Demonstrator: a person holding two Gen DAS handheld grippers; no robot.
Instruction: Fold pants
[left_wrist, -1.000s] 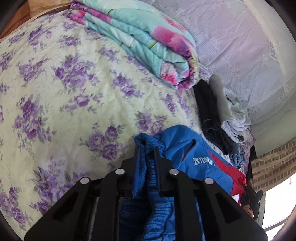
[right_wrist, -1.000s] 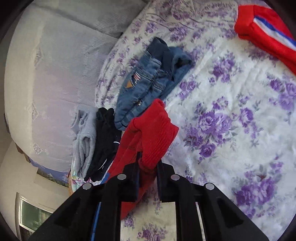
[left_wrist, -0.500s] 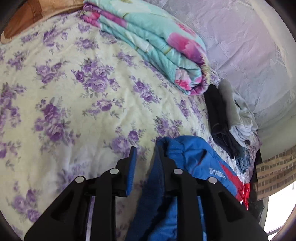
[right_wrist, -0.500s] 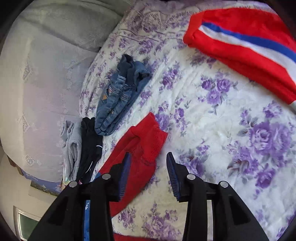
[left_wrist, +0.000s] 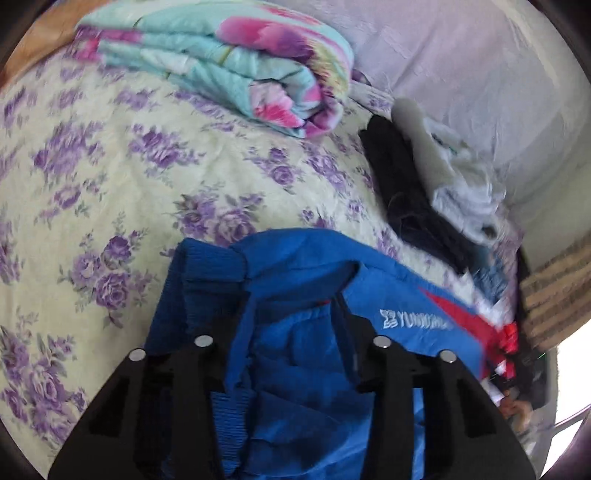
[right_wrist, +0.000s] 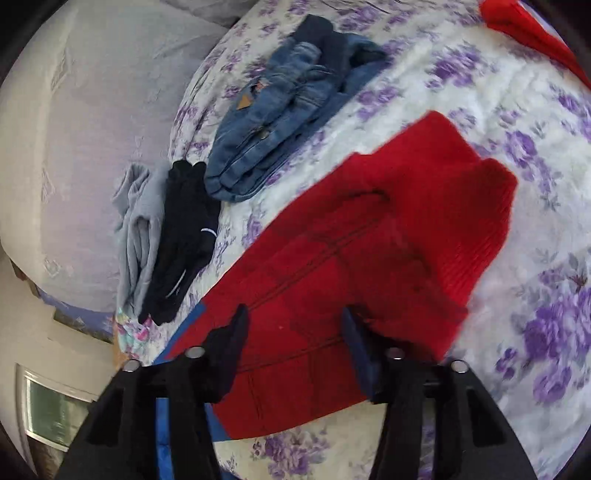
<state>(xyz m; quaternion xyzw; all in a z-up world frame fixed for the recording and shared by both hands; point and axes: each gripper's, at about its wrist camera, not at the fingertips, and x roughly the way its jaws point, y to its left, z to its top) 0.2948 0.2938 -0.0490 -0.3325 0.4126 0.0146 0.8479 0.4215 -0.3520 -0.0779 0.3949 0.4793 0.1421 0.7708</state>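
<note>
The blue and red track pants lie on the floral bedspread. In the left wrist view their blue waistband end (left_wrist: 288, 295) with white lettering lies between and under my open left gripper (left_wrist: 291, 325); the jaws stand wide apart and the cloth lies loose. In the right wrist view the red leg end (right_wrist: 388, 236) with its ribbed cuff lies flat under my open right gripper (right_wrist: 293, 321). Neither gripper holds cloth.
A folded turquoise and pink quilt (left_wrist: 229, 62) lies at the back. Folded black pants (right_wrist: 184, 236) and grey pants (right_wrist: 136, 229) lie by the lilac headboard (right_wrist: 92, 110), folded jeans (right_wrist: 288, 99) beside them. Another red garment (right_wrist: 532, 33) lies far right.
Both grippers opened and let go of the pants: the left dropped the blue waistband, the right the red cuff. Both then moved lower and closer over the cloth.
</note>
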